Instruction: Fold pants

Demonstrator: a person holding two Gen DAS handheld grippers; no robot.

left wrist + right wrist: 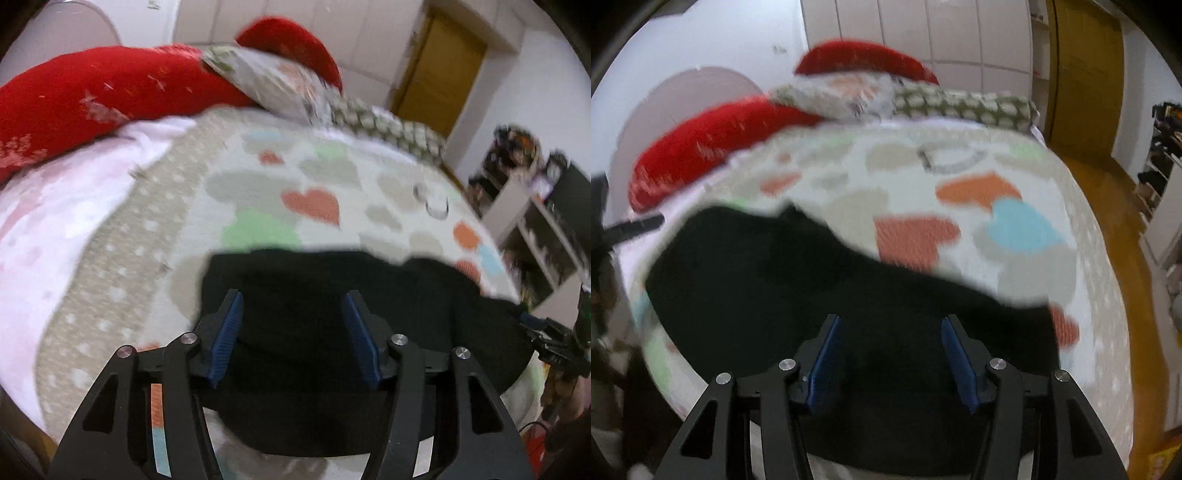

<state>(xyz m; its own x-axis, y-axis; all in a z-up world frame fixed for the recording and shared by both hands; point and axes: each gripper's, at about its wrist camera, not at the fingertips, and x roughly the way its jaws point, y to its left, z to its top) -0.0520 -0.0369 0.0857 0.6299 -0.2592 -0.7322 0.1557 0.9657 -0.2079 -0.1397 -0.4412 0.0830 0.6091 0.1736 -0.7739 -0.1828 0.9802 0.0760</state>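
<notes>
2 open tongs above pants [314, 332]

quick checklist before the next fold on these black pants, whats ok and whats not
1. Left tongs free of cloth: ok, jaws stand apart with nothing pinched.
2. Right tongs free of cloth: ok, jaws apart, the pads press nothing.
3. Black pants lying on the heart-print blanket: ok, they rest near its front edge.
4. Pants flat and even: cannot tell, both views are blurred and the fabric shows no detail.
5. Room beyond the pants: ok, bare blanket up to the red pillows.
6. Small ring-shaped item lying on the blanket clear of the pants: ok.
</notes>
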